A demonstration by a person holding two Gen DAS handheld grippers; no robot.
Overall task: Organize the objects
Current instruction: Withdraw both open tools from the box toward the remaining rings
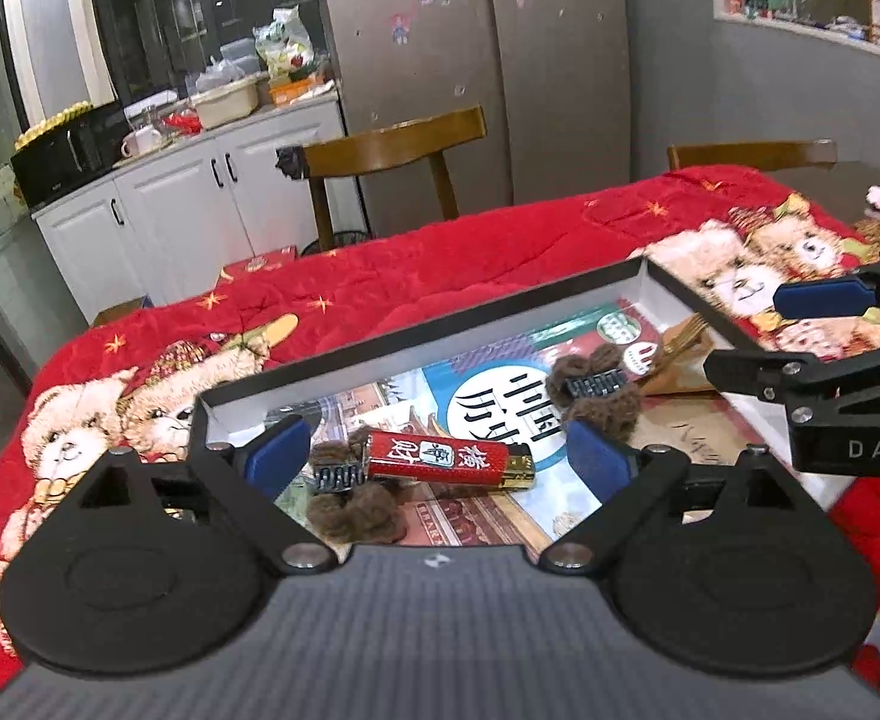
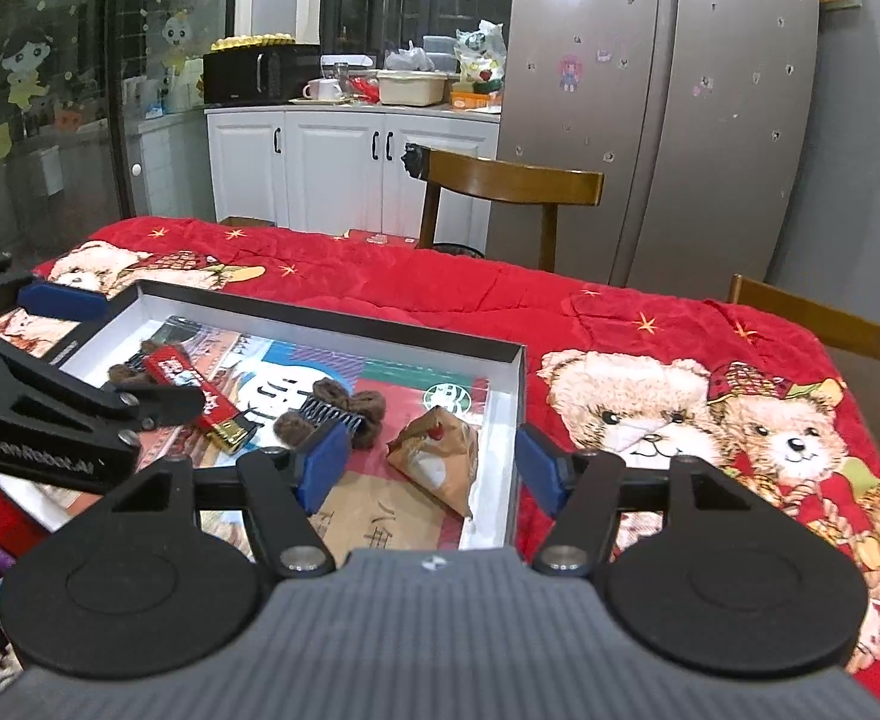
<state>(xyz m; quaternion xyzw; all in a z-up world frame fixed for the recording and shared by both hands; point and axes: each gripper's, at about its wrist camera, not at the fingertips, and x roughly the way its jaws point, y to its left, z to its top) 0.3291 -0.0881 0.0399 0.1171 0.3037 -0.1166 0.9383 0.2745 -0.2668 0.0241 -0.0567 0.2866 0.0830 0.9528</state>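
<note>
Between your left gripper's point(image 1: 440, 462) wide-apart blue pads lies the glossy red lighter point(image 1: 449, 459) w/ gold end, untouched, flat in the shallow box point(image 1: 380, 333). Your right gripper point(image 2: 434, 468) also gapes, empty, above the folded paper packet point(image 2: 440, 462) — two fuzzy brown hair clips point(image 2: 335, 414) alongside. Box's near edge is hidden behind both grippers.

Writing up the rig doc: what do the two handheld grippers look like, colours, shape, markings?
Both match: the left gripper and right gripper have matte black linkage arms with silver pivot pins, round black discs either side of a ribbed grey body, and blue pads on the fingers. White lettering is on their sides: "DAS", cut off, on the right one; "GenRobot.AI" on the left. No cables or sleeves visible.
</note>
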